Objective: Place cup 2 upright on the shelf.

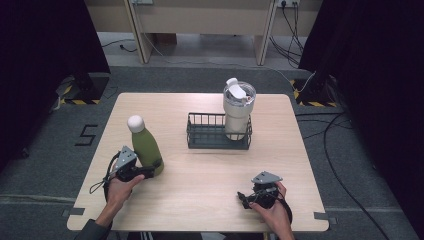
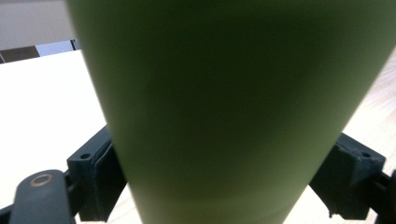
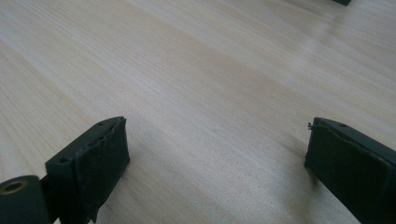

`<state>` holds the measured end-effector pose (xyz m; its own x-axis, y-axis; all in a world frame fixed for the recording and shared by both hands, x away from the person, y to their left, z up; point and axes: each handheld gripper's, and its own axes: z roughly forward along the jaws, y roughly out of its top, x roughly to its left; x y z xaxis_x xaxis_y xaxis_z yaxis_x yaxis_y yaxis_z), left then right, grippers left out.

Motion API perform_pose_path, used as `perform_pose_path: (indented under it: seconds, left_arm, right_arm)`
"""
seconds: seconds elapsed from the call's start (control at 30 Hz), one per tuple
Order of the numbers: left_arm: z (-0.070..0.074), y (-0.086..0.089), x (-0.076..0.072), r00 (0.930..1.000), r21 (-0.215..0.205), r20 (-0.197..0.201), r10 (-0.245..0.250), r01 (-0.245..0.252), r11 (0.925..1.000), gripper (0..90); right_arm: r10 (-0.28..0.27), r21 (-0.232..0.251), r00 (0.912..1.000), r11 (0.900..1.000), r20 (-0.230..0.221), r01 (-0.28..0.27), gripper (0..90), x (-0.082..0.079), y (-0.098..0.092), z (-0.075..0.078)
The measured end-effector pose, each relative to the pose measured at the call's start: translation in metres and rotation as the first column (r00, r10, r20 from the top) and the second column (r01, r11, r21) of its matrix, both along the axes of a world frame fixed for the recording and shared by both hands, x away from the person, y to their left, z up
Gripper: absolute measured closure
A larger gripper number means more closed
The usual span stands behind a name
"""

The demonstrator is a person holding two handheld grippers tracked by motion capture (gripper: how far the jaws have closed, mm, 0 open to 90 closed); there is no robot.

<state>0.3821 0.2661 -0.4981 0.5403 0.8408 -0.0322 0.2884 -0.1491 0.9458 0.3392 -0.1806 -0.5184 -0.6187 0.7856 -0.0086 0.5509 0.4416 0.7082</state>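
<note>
The bottle (image 1: pixel 146 145) stands left of the basket (image 1: pixel 218 132), which holds the tumbler (image 1: pixel 237 112).

A green bottle (image 2: pixel 229 107) stands upright and very close, its matte body reaching from the top edge to the bottom. The left claw (image 2: pixel 224 186) has one black jaw against the bottle's left side and the other against its right. The pale wooden surface (image 2: pixel 42 112) lies behind on both sides.

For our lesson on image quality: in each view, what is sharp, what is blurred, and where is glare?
High view: even light, green bottle sharp. Left gripper view: bottle close, soft and shaded, table washed out white. Right gripper view: left pad sharp, far tabletop blurred.
</note>
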Motion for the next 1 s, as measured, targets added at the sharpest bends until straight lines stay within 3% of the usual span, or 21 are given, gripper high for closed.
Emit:
perform_pose_path:
  seconds: [0.23,0.7,0.8,1.0]
  left_arm:
    - [-0.001,0.001,0.002,0.9995,-0.035,0.030,0.006,-0.005,0.9994,19.0]
    - [-0.004,0.000,0.004,0.9979,-0.035,0.065,-0.003,0.005,0.9994,20.4]
    - [-0.002,0.001,0.004,0.9981,-0.029,0.062,0.007,-0.005,0.9996,20.4]
    - [0.011,-0.001,0.000,0.9965,-0.040,0.081,-0.022,0.025,0.9989,20.5]
  right_arm:
    - [0.000,0.000,1.0000,1.000,0.000,0.000,6.3,0.000,0.000,0.000]
    - [0.001,0.000,1.0000,1.000,-0.002,-0.001,5.8,0.000,0.000,0.000]
    - [0.002,0.000,1.0000,1.000,-0.002,-0.002,5.7,0.000,0.000,0.000]
    - [0.001,0.000,1.0000,1.000,-0.003,-0.001,5.6,0.000,0.000,0.000]
